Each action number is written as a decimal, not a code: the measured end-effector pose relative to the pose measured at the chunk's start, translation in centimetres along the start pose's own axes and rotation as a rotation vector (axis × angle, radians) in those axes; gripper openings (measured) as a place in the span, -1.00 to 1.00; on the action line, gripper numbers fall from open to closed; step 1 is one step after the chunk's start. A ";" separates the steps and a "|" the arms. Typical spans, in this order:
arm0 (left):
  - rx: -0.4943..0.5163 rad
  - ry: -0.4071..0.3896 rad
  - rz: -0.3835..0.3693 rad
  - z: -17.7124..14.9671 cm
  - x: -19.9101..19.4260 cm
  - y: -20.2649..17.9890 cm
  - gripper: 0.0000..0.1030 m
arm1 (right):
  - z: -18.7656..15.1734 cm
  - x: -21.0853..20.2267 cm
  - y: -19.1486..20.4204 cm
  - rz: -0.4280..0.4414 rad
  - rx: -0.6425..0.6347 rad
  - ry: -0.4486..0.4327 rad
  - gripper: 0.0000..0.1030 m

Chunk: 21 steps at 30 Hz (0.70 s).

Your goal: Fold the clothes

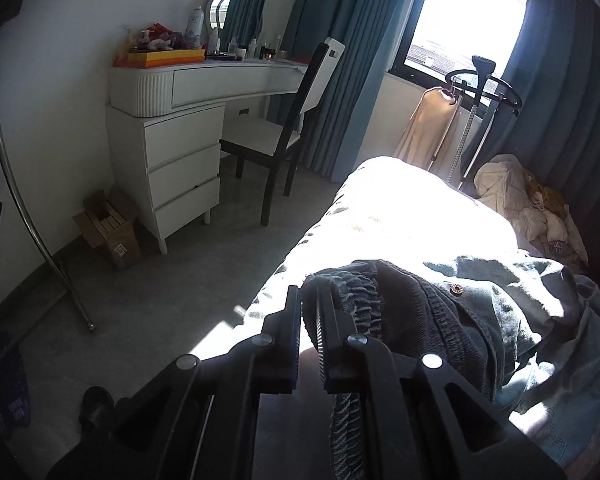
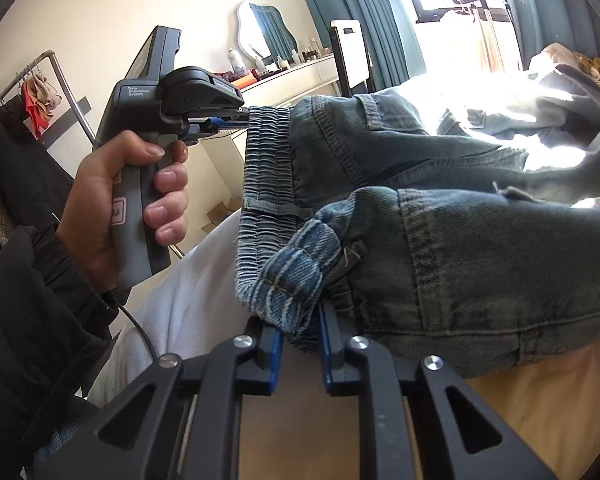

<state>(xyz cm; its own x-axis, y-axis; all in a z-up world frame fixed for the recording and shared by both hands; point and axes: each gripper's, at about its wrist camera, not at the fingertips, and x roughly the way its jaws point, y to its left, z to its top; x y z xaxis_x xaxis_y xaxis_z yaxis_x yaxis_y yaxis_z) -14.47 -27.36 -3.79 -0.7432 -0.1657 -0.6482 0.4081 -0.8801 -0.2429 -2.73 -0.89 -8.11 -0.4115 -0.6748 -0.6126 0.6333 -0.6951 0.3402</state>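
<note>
A pair of blue denim jeans (image 2: 440, 184) with an elastic waistband lies across the bed, legs running toward the window. My left gripper (image 1: 310, 300) is shut on one end of the waistband (image 1: 356, 292); it also shows in the right wrist view (image 2: 242, 118), held in a hand and pinching the waistband's top corner. My right gripper (image 2: 300, 328) is shut on the other end of the waistband (image 2: 288, 280), near a belt loop. The waistband is stretched between the two grippers above the bed edge.
The bed (image 1: 400, 208) has a white cover in bright sunlight. Crumpled clothes (image 1: 528, 204) lie at its far right. A white dressing table (image 1: 188, 120) and dark chair (image 1: 284, 136) stand left. A garment stand (image 1: 480, 92) is by the window. A metal clothes rail (image 1: 16, 184) stands far left.
</note>
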 end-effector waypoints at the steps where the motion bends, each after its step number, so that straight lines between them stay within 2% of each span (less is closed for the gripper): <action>1: -0.004 0.000 0.015 -0.2 -0.5 0.2 -0.65 | -0.1 -0.2 0.1 -0.001 -0.009 0.007 -0.53; 2: -0.011 0.000 0.027 -0.5 -1.0 0.4 -0.49 | -0.3 -0.4 0.1 -0.001 -0.018 0.015 -0.39; 3: -0.021 -0.001 0.036 -0.8 -1.7 0.6 -0.16 | -0.3 -0.6 0.2 -0.005 -0.026 0.020 -0.30; 4: -0.031 -0.003 0.044 -1.2 -2.3 0.8 0.01 | 0.1 -0.8 0.5 -0.017 -0.031 0.018 -0.05; 5: -0.040 -0.004 0.053 -1.5 -2.9 0.9 0.05 | 0.1 -1.3 0.6 -0.021 -0.032 0.011 0.18; 7: -0.060 -0.006 0.070 -2.2 -4.2 1.3 0.15 | -0.2 -2.3 0.5 -0.023 -0.030 -0.004 0.33; 12: -0.089 -0.059 0.055 -3.4 -8.6 1.0 0.24 | -0.3 -5.5 -0.5 -0.033 0.009 -0.037 0.34; 15: -0.072 -0.096 0.006 -4.1 -10.9 -0.6 0.39 | -0.1 -8.5 -1.1 -0.062 0.020 -0.085 0.34; 18: -0.055 -0.097 -0.076 -5.4 -11.9 -2.7 0.40 | 0.7 -11.7 -2.5 -0.121 0.036 -0.138 0.34; 21: -0.002 -0.085 -0.103 -7.1 -12.1 -5.3 0.40 | 1.4 -14.9 -4.5 -0.196 0.080 -0.189 0.34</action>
<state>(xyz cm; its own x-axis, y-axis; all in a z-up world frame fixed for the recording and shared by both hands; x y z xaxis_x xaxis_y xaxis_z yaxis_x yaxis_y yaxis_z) -3.88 -17.47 0.20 -0.8238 -0.1116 -0.5558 0.3279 -0.8936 -0.3066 -0.33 11.94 0.53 -0.6409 -0.5547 -0.5306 0.4787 -0.8292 0.2886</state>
